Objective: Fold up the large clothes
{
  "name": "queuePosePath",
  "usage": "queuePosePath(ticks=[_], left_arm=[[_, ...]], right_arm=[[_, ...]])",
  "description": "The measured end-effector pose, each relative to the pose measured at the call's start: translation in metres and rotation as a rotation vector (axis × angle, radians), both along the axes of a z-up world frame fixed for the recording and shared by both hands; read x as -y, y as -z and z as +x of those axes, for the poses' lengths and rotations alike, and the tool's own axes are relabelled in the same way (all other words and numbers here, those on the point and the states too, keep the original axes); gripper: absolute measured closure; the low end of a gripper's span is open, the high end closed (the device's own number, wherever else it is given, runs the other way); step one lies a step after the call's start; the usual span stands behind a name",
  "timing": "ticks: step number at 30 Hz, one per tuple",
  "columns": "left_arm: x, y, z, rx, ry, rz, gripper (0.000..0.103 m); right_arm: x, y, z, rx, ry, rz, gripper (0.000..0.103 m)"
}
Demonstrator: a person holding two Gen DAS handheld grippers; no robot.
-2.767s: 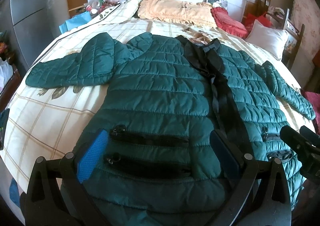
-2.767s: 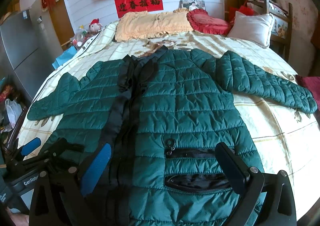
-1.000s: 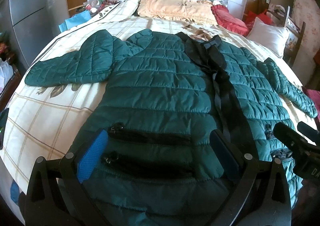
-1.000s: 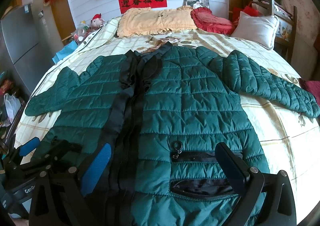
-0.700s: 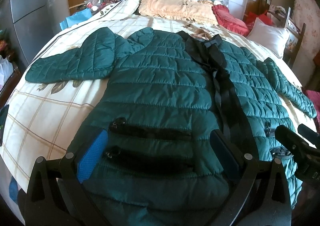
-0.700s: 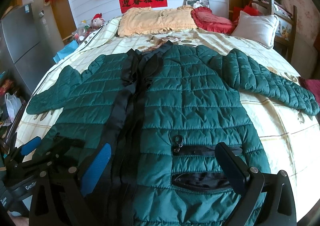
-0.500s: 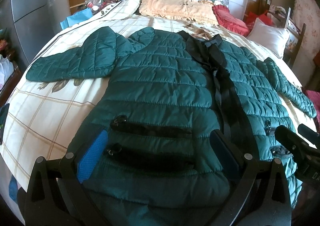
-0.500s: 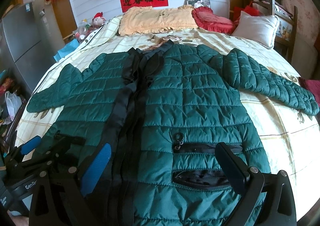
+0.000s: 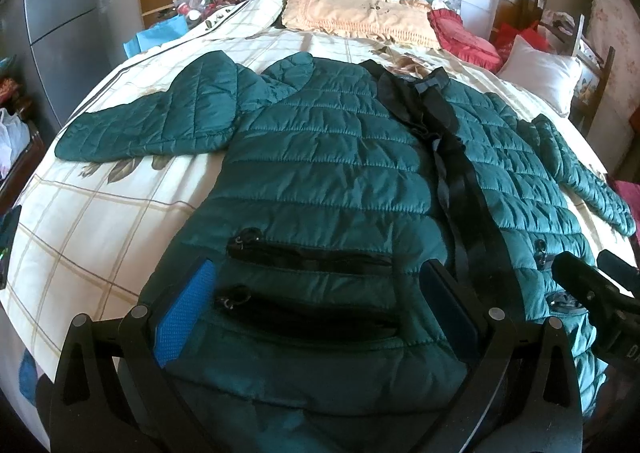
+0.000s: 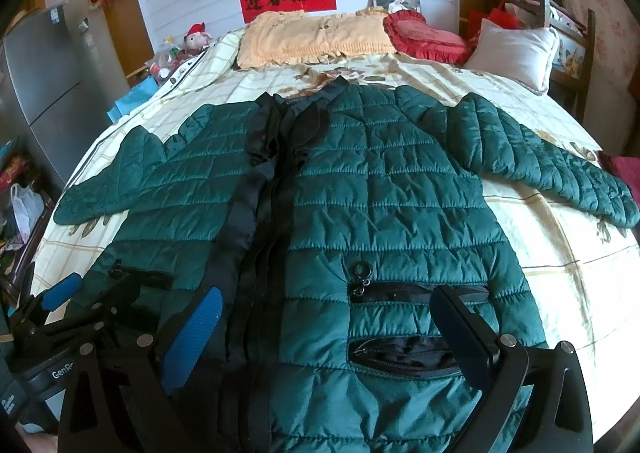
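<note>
Right wrist view shows the green jacket [image 10: 384, 205] spread flat on the bed [image 10: 560, 253], sleeves out, no fold made; right gripper [image 10: 328, 329] and left gripper [image 9: 316, 297] hover wide, empty, over its hem

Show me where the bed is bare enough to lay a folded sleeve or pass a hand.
Bare bedspread lies below the jacket's left sleeve, beside the hem. Another patch sits under the right sleeve. The head is crowded: yellow pillow, red cushion, white pillow.

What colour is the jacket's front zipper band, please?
Black, clearest in the right wrist view.
</note>
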State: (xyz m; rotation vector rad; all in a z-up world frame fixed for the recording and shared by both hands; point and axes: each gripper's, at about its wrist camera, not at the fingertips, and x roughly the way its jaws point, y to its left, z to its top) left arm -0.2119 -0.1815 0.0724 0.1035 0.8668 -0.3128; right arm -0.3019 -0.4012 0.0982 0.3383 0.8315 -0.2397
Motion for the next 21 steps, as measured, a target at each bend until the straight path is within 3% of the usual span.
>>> queuePosePath(ticks=[21], left_arm=[[-0.006,0.005,0.011,0.008,-0.036,0.014,0.001]], right_arm=[[0.0,0.005,0.016,-0.012,-0.005,-0.009,0.0]])
